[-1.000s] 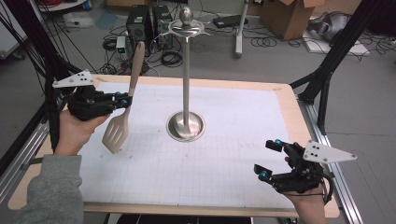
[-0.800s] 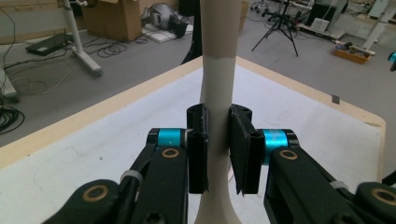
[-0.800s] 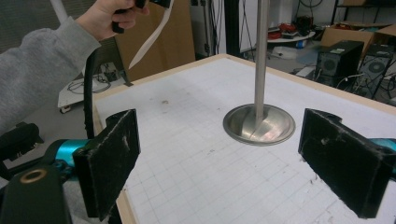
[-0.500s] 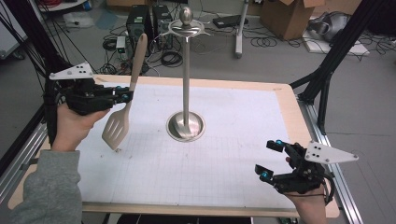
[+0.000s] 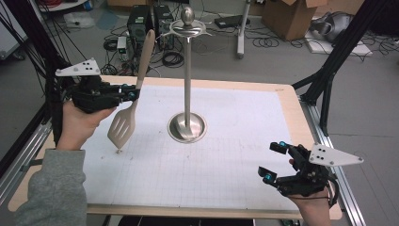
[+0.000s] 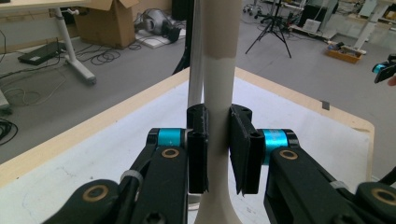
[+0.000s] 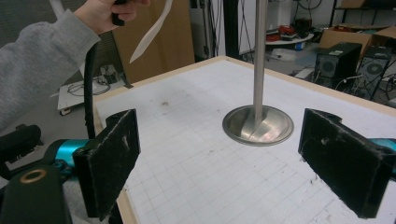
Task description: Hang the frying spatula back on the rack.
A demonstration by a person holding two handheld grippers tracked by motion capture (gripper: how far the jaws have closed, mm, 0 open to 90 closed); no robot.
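A beige slotted spatula (image 5: 128, 101) hangs upright above the left of the table, blade down, handle up. My left gripper (image 5: 131, 92) is shut on its handle (image 6: 218, 107), one jaw on each side. A metal utensil stand (image 5: 187, 70), a round base with a tall pole and hook ring on top, rises at the table's middle; its base (image 7: 258, 125) lies ahead of my right gripper. My right gripper (image 5: 274, 161) is open and empty near the front right corner, its pads (image 7: 113, 161) wide apart. The spatula blade (image 7: 152, 30) appears far off in the right gripper view.
The table (image 5: 291, 101) has a white gridded mat with a wooden rim. Behind it on the floor are computer towers (image 5: 146, 21), cables and cardboard boxes (image 5: 291, 16). Black frame legs (image 5: 336, 56) stand at the right.
The left gripper has lifted the spatula higher and a little away from the table; its blade tip has risen off the mat. The right gripper has stayed in place.
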